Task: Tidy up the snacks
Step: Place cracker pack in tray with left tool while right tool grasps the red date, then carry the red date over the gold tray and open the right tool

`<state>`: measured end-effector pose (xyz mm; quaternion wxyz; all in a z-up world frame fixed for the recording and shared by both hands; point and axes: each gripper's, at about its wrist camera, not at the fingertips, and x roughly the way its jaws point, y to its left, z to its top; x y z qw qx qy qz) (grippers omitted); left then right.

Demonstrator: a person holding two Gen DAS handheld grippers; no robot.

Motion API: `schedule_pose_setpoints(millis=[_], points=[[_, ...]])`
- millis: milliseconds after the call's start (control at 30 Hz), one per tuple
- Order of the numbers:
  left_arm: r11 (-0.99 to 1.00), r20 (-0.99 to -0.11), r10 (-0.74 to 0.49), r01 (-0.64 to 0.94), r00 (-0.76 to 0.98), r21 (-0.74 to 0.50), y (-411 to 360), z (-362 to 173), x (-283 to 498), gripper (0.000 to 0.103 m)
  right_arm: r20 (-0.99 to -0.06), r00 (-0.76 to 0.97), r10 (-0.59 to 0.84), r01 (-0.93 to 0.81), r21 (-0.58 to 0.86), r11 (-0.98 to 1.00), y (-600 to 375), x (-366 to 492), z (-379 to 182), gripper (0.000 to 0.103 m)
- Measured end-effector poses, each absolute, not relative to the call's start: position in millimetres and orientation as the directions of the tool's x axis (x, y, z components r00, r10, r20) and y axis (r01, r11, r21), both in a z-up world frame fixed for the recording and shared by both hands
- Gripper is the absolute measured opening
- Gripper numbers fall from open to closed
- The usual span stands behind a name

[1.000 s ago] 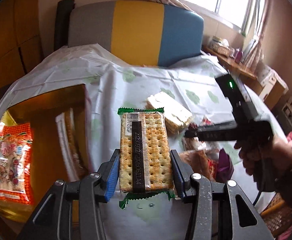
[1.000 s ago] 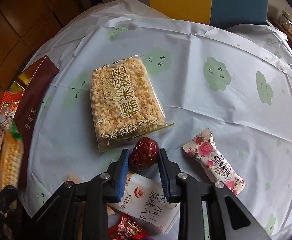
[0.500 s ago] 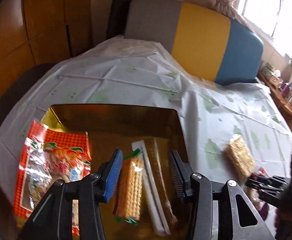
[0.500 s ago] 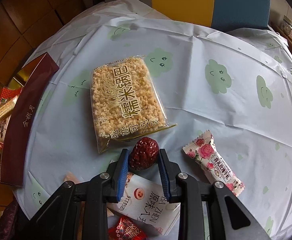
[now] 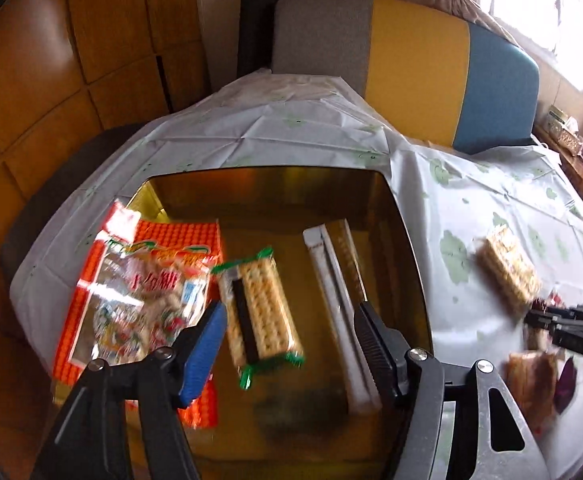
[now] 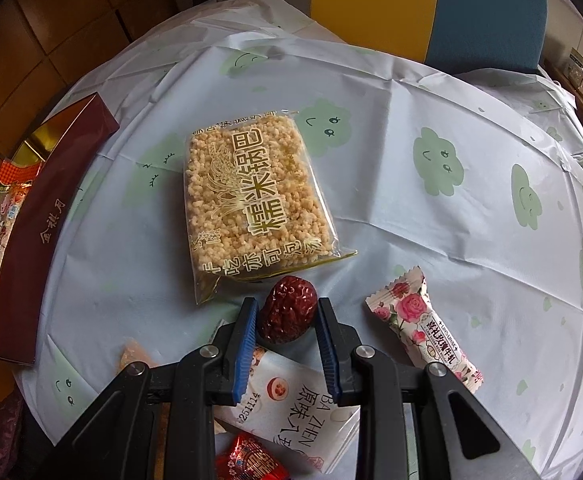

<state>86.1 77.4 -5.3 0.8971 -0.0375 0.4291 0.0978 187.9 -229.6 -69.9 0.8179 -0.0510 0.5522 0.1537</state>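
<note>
**Crackers dropped in the box, date waiting**

The left gripper (image 5: 287, 320) is releasing: its jaws have just been opening and are standing wide, with the crackers (image 5: 260, 312) lying loose between them in the gold box (image 5: 395, 216). Next it is likely heading back for more snacks. The right gripper (image 6: 285, 320) is clamping a red date (image 6: 287, 310) over the table (image 6: 431, 220).

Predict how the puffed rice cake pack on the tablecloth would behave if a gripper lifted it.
The puffed rice cake pack is probably light: it looks airy. Its block shape suggests stiffness, yet hard squeezing may crumble it. The glossy clear wrapper could slip.
</note>
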Motion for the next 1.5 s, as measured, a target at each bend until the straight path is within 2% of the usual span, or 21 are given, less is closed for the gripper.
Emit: schedule_pose_setpoints(millis=[100,167,267,600,900,1167,1500], points=[[0.977,-0.772,0.153,-0.211,0.617,0.025,72.9,-6.3,72.2,0.075,-0.918,0.348,0.189,-0.309,0.078,0.948,-229.2,187.1,-69.8,0.029],[0.978,-0.763,0.159,-0.208,0.627,0.033,70.2,-5.3,63.0,0.075,-0.917,0.356,0.180,-0.309,0.066,0.949,-228.2,186.3,-69.6,0.029],[0.978,-0.757,0.164,-0.206,0.632,0.040,69.0,-6.1,54.0,0.084,-0.915,0.369,0.162,-0.317,0.040,0.948,-225.0,184.4,-69.3,0.029],[0.974,-0.772,0.160,-0.223,0.615,0.024,73.5,-13.6,42.4,0.089,-0.916,0.365,0.169,-0.304,0.054,0.951,-226.5,185.6,-67.2,0.028],[0.967,-0.780,0.171,-0.255,0.602,0.015,83.7,-17.0,40.6,0.091,-0.896,0.391,0.210,-0.362,0.060,0.930,-224.6,178.4,-47.6,0.028],[0.957,-0.776,0.191,-0.292,0.601,0.009,97.3,-14.4,38.7,0.091,-0.823,0.461,0.331,-0.379,0.155,0.912,-229.1,173.1,-17.1,0.028],[0.910,-0.783,0.239,-0.413,0.574,-0.026,142.2,-17.0,31.1,0.091,-0.750,0.399,0.527,-0.578,0.240,0.780,-141.0,132.4,25.9,0.028]])
